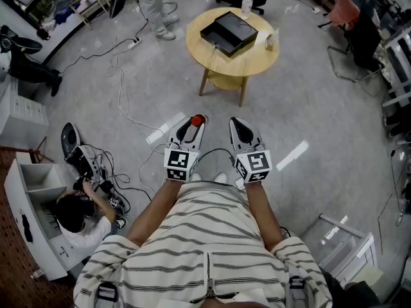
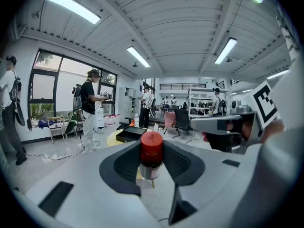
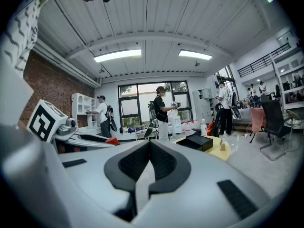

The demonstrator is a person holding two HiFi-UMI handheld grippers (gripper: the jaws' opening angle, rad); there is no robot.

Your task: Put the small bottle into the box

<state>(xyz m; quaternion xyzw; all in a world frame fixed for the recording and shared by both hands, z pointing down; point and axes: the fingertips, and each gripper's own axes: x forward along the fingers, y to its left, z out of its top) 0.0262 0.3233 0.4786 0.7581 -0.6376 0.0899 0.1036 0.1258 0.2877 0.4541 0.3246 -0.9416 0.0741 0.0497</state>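
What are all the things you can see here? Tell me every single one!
round table: one, yellow wood, on the floor ahead
box: one, black, on the round table
water bottle: one, clear, at the table's far edge
small pale object: one, on the table right of the box; too small to tell what
cables: several, white and black, on the floor at the left
cabinet: one, white, lower left
crouching person: one, white top, beside the cabinet
small bottle: one, red cap, between the left gripper's jaws
left gripper: one, grey, closed on the small bottle
right gripper: one, grey, jaws together, empty
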